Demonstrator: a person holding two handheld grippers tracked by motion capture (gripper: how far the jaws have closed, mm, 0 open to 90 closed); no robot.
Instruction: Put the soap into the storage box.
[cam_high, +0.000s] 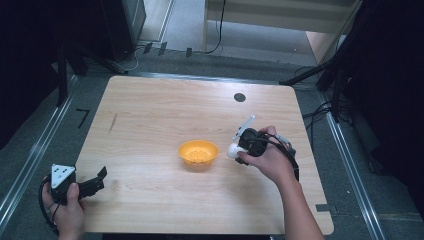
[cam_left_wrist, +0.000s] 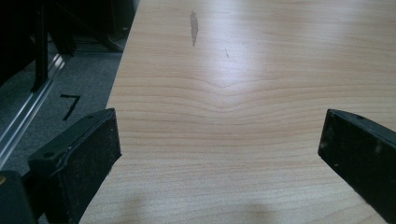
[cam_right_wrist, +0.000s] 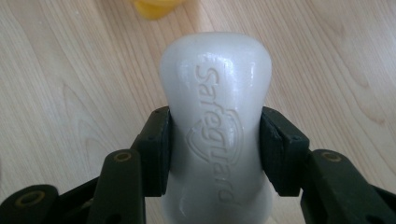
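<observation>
From above, I see my left gripper (cam_high: 97, 181) parked at the near left corner of the table (cam_high: 150, 110), low over the wood. Its own camera gives me what the high view cannot: the jaws stand wide apart with bare wood grain between them and a dark streak (cam_left_wrist: 194, 28) in the wood farther ahead.

Moving right, an orange bowl (cam_high: 198, 152) sits near the middle of the table. Just right of it, my right gripper (cam_high: 239, 147) shows from above with a small white lump at its tip, too small there to identify. The right gripper view settles it: that lump is a white bar of soap (cam_right_wrist: 215, 116) with raised lettering, pinched at its narrow waist between the two black pads (cam_right_wrist: 156, 149), which press on both of its sides. Past the top of the soap, an edge of the orange bowl peeks in. A dark round mark (cam_high: 239, 97) lies toward the table's far side.
</observation>
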